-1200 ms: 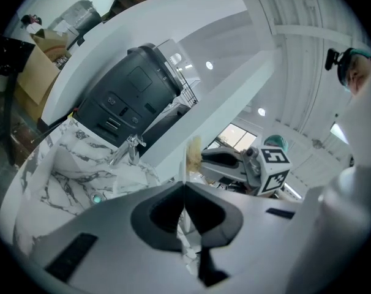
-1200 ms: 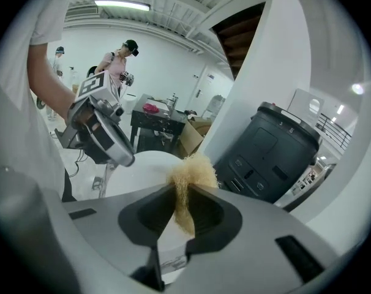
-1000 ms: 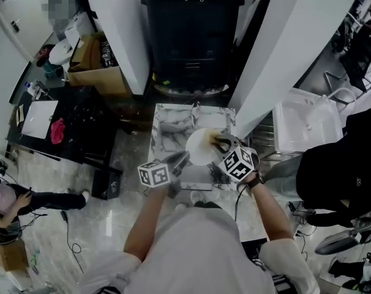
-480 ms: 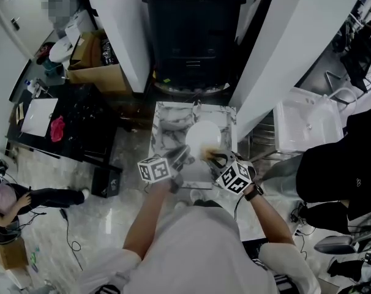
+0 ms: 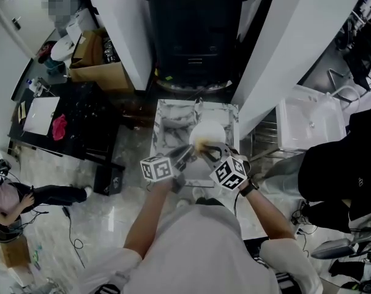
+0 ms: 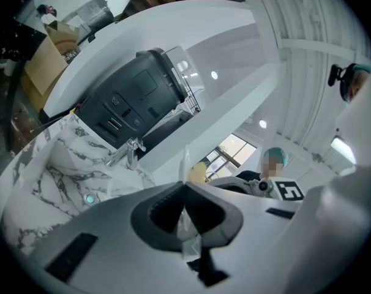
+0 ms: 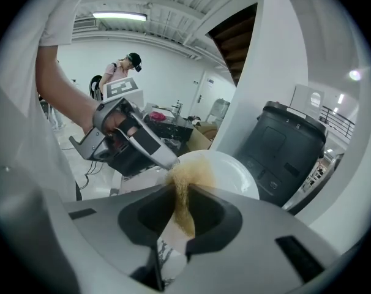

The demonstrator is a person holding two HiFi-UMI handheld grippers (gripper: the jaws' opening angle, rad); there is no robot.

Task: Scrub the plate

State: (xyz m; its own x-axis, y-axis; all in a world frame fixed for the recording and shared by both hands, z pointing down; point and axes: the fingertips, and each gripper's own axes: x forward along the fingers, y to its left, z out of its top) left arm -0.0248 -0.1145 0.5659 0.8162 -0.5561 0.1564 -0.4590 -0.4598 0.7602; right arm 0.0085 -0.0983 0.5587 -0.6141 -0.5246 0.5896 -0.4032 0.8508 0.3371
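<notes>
While the plate (image 5: 213,132) stands tilted over the marble sink (image 5: 164,118), the first risk lies at the left: the left gripper (image 6: 185,188) has its jaws pinched together on nothing more than the thin rim, seen edge-on between them; a glazed, possibly wet rim gives little purchase, so a hard sideways push from the other side could, I judge, twist the plate out of that pinch and drop it onto the stone basin, where it might chip or break. Moving right, the sponge (image 7: 188,175) lies against the face of the plate, close to where the left jaws grip; if it wanders any nearer, the two tools could knock together and jar the hold. Further right, the right gripper (image 7: 184,195) has its jaws clamped on the sponge, squeezing it into a narrow strip; soft stuff held so can creep out under scrubbing, and then bare jaw tips would scrape the glaze.

As to materials, left to right: the sink is a square basin, white with grey veining, hard and smooth, with a small bright metal tap (image 6: 129,149) at its back edge; the plate is round, plain white, glossy, shallow and thin at the rim; the sponge is tan, grainy and open-textured, compressible; both grippers are smooth grey plastic with dark recesses at the jaws; behind the sink stands a big black bin (image 5: 194,35), matte and boxy.
</notes>
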